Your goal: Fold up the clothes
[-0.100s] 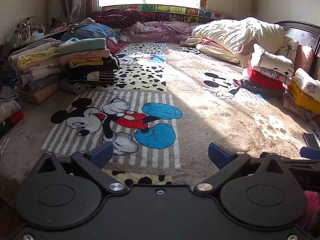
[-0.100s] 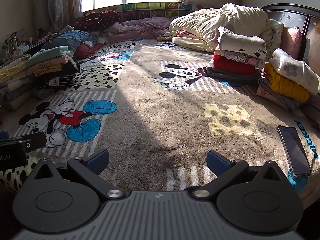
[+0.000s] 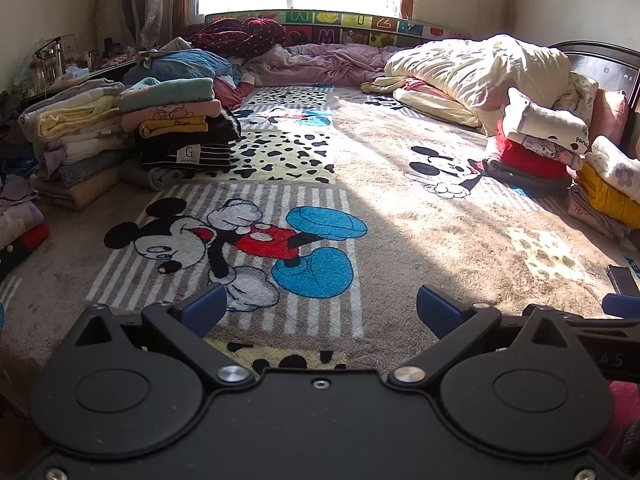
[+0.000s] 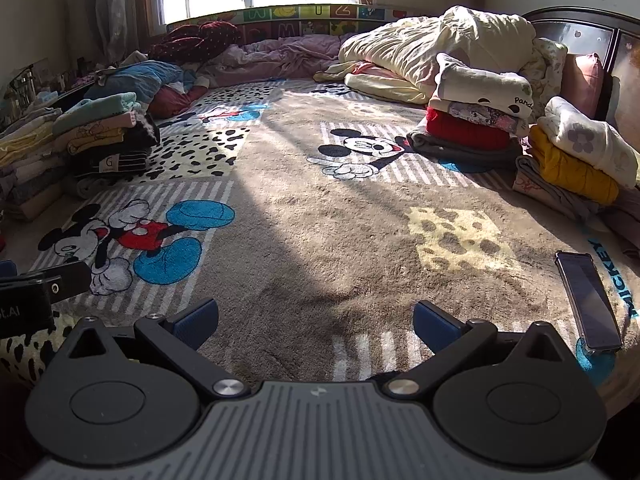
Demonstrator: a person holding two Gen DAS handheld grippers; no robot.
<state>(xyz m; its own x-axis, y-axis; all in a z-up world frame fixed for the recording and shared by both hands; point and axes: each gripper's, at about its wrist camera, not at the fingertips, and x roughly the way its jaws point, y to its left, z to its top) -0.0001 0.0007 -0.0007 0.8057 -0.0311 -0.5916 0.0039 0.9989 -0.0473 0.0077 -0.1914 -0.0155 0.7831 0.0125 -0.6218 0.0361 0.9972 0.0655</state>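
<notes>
Left wrist view: the left gripper (image 3: 318, 306) hangs over the blanket (image 3: 400, 240) with its jaws spread wide and nothing between them. The 2 blue fingers (image 3: 202, 308) frame a bare patch of blanket printed with a cartoon mouse (image 3: 224, 240), which lies just ahead of the left finger. Far ahead and to the left of the fingers stands a stack of folded clothes (image 3: 176, 128), with a mint-green piece on top and a black striped piece at the bottom. Beside it, further left, sits a pile of folded towels (image 3: 76, 136). Far ahead and to the right of the fingers sits a second stack of clothes (image 3: 540, 144), white over red. Behind it lies a cream quilt (image 3: 480, 72). A yellow garment (image 3: 608, 196) lies at the right edge. No garment lies within reach of the fingers.

Right wrist view: the right gripper (image 4: 316, 322) also has its jaws fully released, empty, over bare blanket (image 4: 320, 240). To the right of the right finger (image 4: 436, 326) a phone (image 4: 590, 300) lies flat on the blanket. Far ahead and right are the white-over-red stack (image 4: 476, 120) and the yellow garment (image 4: 568, 168) under a white flowered piece (image 4: 588, 140). Far ahead and left is the mint-topped stack (image 4: 104, 132). Part of the left gripper (image 4: 40, 288) enters at the left edge, near the left finger.
</notes>
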